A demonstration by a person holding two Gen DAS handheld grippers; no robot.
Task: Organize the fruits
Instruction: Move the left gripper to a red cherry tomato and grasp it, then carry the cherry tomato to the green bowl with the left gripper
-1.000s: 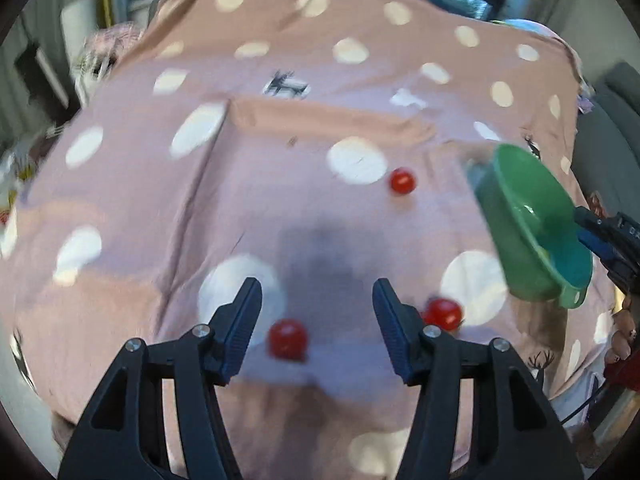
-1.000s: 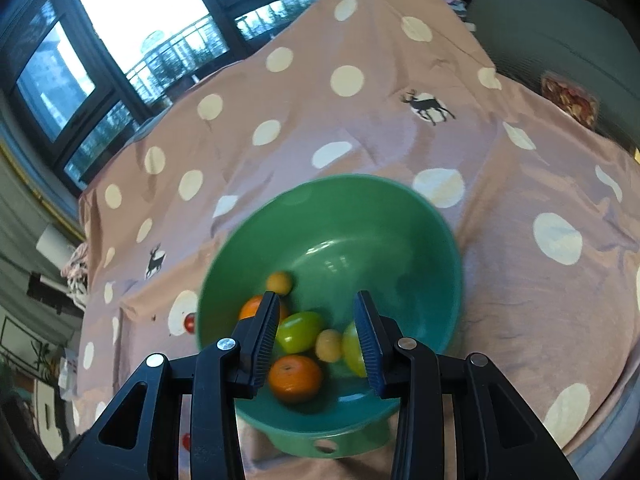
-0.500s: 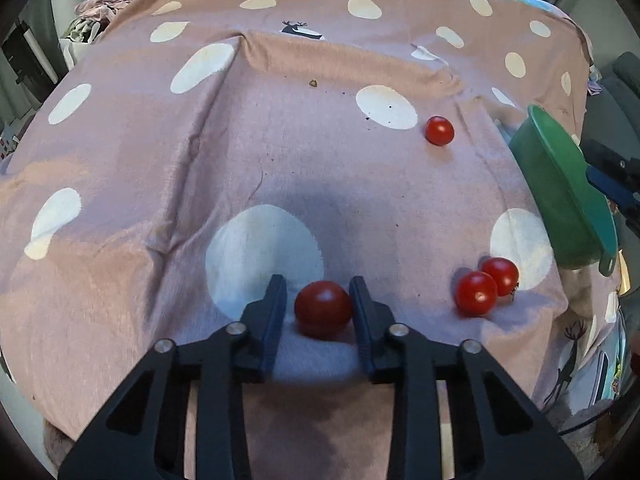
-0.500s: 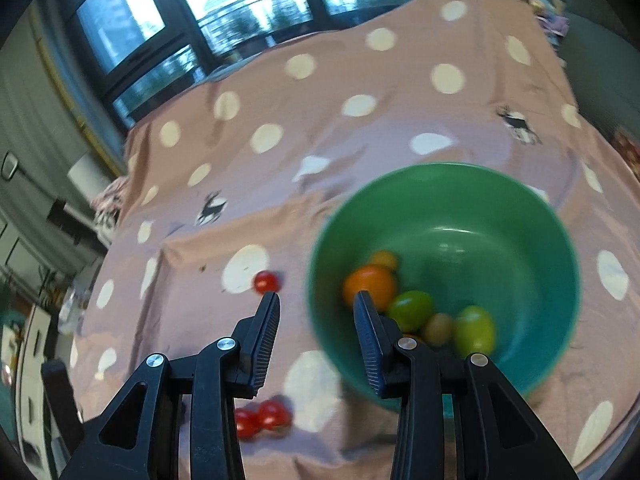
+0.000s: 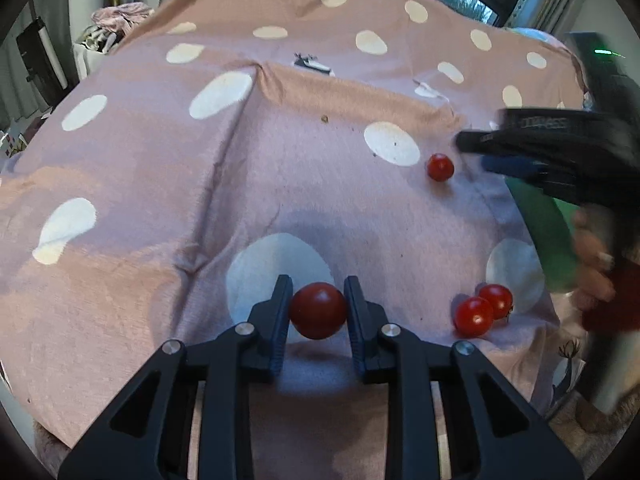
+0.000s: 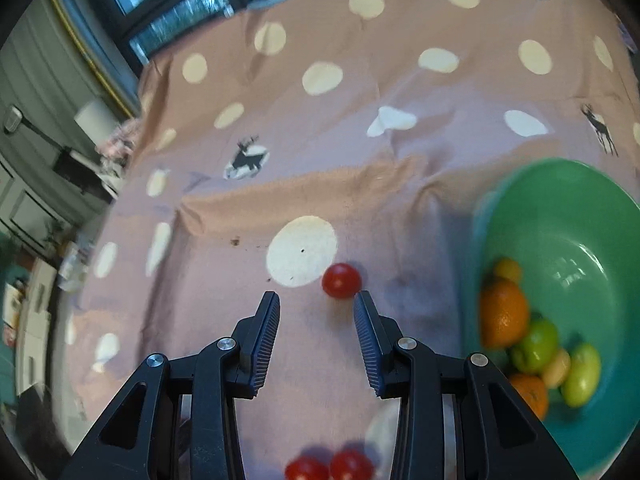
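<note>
The left claw (image 5: 318, 312) has just gone from spread wide to pinching a cherry tomato (image 5: 318, 311) between its pads, down on a white dot of the pink spotted cloth (image 5: 160, 184) that covers the worktop. A second ago that tomato lay loose between parted fingers; now both pads press its sides, so the grab looks made and the lift is the step that remains.

The right claw (image 6: 316, 316) has swung away from the green bowl (image 6: 600, 208), which it stood over a moment ago, and now hovers half spread and empty over the cloth. A lone cherry tomato (image 6: 341, 281) lies just ahead of its right fingertip, not yet between the fingers. The bowl sits off to the right in that view and holds small oranges (image 6: 502, 314) and green fruits (image 6: 536, 346).

Two more red tomatoes (image 5: 482, 310) lie touching each other near the front edge of the cloth, to the right of the held one.

My reading: both hands are now working on tomatoes at once, one secured and one lined up, with the pair left for later. The bowl seems the likely destination, close beside the right hand.
</note>
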